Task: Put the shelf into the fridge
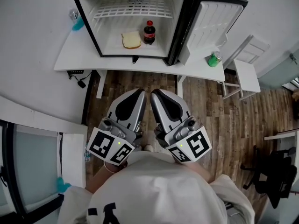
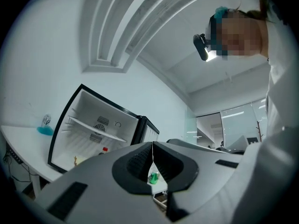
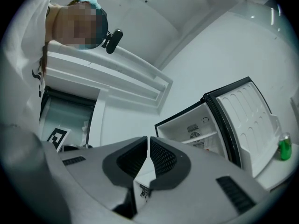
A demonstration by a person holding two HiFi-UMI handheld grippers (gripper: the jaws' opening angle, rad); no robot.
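Note:
The small black fridge (image 1: pixel 179 27) stands open on a white table (image 1: pixel 74 57), its door (image 1: pixel 212 20) swung to the right. A white wire shelf (image 1: pixel 133 9) sits across the upper part of the fridge's inside; it also shows in the left gripper view (image 2: pixel 96 129) and the right gripper view (image 3: pixel 202 137). On the fridge floor lie a slice of bread (image 1: pixel 131 40) and a cola bottle (image 1: pixel 149 31). My left gripper (image 1: pixel 141 93) and right gripper (image 1: pixel 154 93) hang side by side over the wood floor, close to my body and well short of the table. Both are shut and hold nothing.
A green can (image 1: pixel 214 59) stands on the table right of the door, and a blue object (image 1: pixel 77 22) left of the fridge. A white chair (image 1: pixel 245 64) is at the right and a black office chair (image 1: pixel 275 171) at the lower right. Cables (image 1: pixel 77 76) hang under the table.

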